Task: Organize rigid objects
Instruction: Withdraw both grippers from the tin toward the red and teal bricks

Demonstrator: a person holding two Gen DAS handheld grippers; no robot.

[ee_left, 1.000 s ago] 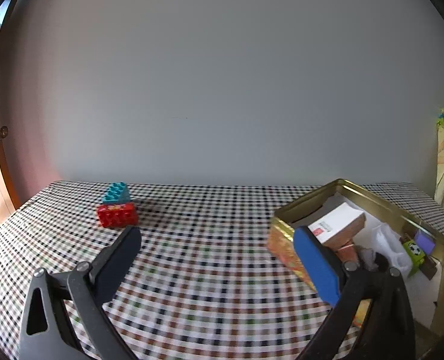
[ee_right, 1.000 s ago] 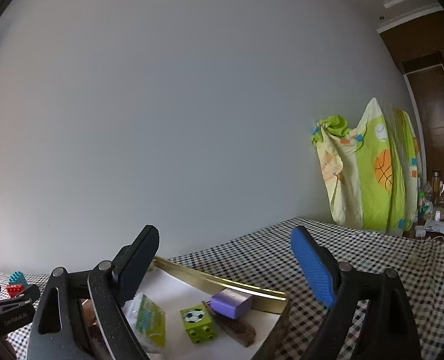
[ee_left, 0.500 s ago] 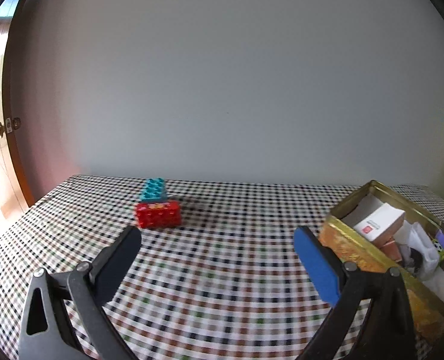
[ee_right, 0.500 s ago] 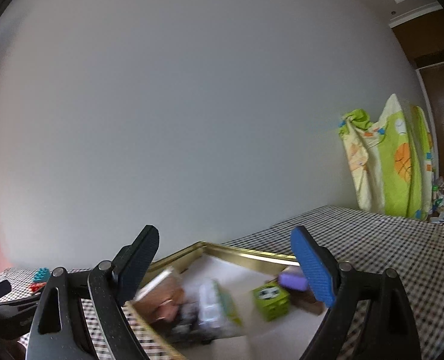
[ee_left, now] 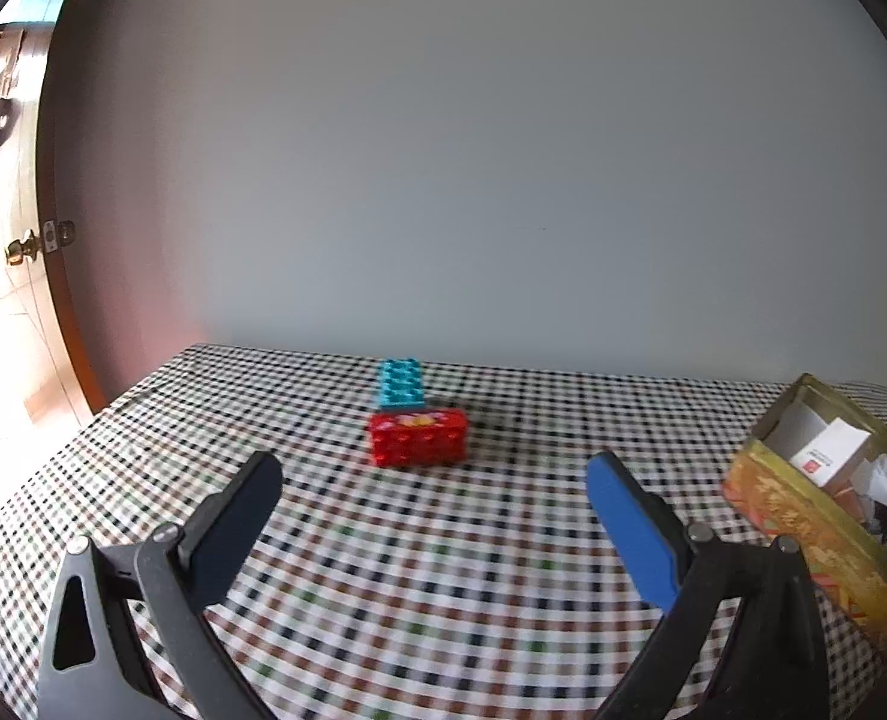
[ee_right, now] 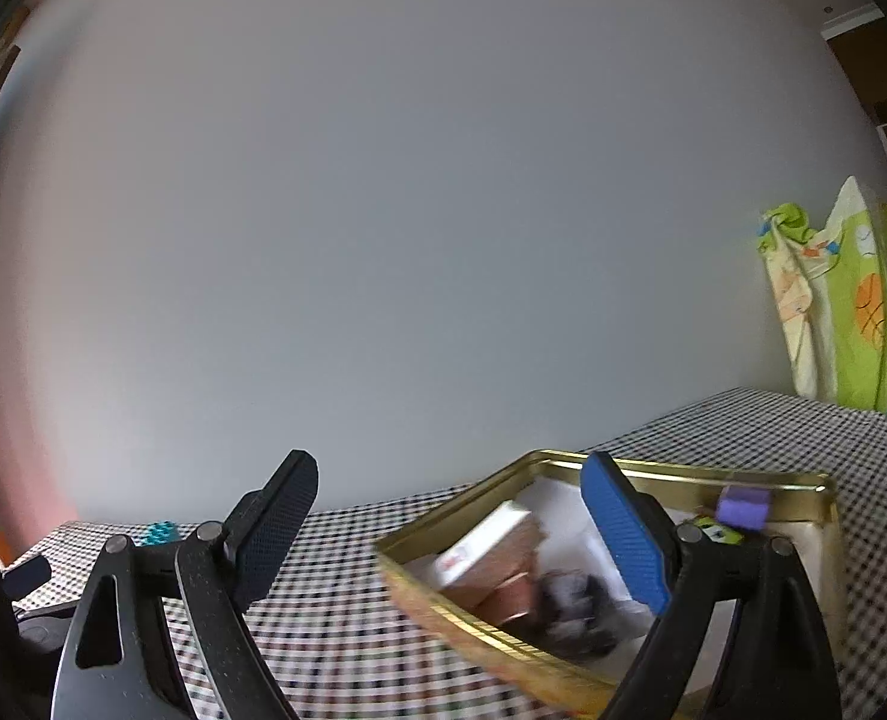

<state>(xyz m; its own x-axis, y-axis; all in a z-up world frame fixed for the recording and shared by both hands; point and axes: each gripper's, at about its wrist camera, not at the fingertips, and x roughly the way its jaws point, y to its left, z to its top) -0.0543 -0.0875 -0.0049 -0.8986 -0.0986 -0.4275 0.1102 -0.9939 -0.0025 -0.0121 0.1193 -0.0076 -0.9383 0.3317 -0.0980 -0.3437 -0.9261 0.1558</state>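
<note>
A red studded brick point(ee_left: 418, 438) lies on the checked tablecloth, with a teal brick point(ee_left: 401, 384) just behind it. My left gripper point(ee_left: 428, 480) is open and empty, a short way in front of the red brick. At the right edge sits a gold tin point(ee_left: 803, 516) holding a white box point(ee_left: 830, 450) and other small items. In the right wrist view my right gripper point(ee_right: 443, 504) is open and empty above the near side of the gold tin point(ee_right: 443, 594). That tin holds a white box point(ee_right: 485, 540), a purple block point(ee_right: 743, 507) and a green block point(ee_right: 720, 531). The teal brick point(ee_right: 160, 533) shows far left.
A grey wall backs the table point(ee_left: 443, 570). A wooden door with a brass knob point(ee_left: 23, 249) stands at the left. A green and yellow printed cloth point(ee_right: 845, 312) hangs at the right. The left gripper's tip point(ee_right: 26, 573) shows at the right wrist view's left edge.
Both views have swung left. The bricks moved from the left of the left wrist view to its centre, and the tin slid to its right edge. The tin shifted right in the right wrist view.
</note>
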